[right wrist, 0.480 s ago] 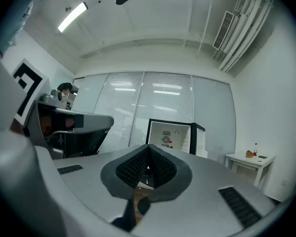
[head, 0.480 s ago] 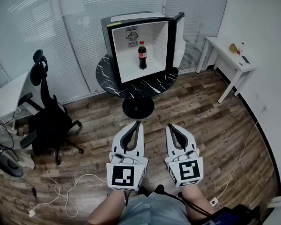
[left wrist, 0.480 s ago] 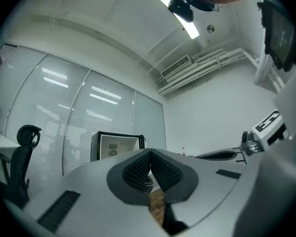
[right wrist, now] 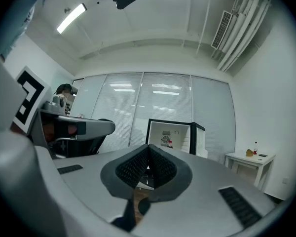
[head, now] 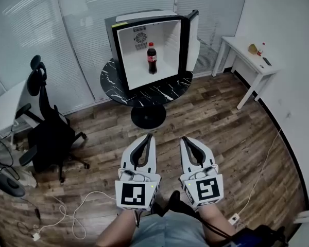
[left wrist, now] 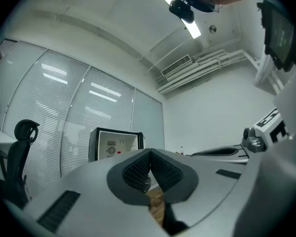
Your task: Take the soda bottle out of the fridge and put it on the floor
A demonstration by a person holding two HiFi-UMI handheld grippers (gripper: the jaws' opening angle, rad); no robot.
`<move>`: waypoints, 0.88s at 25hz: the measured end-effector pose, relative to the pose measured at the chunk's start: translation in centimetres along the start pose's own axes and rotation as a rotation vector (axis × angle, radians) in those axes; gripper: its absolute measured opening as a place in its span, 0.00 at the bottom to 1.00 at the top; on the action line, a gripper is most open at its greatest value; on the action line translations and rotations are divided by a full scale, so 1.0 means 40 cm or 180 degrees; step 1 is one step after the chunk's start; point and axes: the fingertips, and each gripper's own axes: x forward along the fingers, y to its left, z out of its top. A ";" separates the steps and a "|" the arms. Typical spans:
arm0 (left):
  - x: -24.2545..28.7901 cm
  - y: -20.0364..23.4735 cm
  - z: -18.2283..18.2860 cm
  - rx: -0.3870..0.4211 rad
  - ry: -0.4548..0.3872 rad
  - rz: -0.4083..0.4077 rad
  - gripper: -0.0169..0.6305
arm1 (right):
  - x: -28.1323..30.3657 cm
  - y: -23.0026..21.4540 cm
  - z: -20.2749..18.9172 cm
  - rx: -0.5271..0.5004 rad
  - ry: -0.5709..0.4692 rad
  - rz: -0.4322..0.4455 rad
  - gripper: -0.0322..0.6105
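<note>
Soda bottle [head: 152,58] upright inside open fridge [head: 115,55] on round table [head: 165,93], well apart from left gripper [head: 150,136] and right gripper [head: 184,139], both jaws pressed together, empty.

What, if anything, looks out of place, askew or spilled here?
Nothing stands out. The soda bottle stands upright inside the open fridge, which sits on the round table. The only untidy thing is a loose cable trailing over the floor at the left.
</note>
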 end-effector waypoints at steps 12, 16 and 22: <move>0.188 0.012 -0.090 0.0001 0.0181 0.0011 0.05 | 0.152 -0.215 -0.012 -0.0037 0.0028 -0.0259 0.07; 0.311 0.035 -0.134 0.0062 0.0254 0.0046 0.05 | 0.255 -0.278 -0.083 0.0102 0.0136 -0.0126 0.07; 0.506 0.075 -0.168 0.0116 0.0332 0.0164 0.05 | 0.414 -0.374 -0.139 0.0247 0.0218 0.0121 0.07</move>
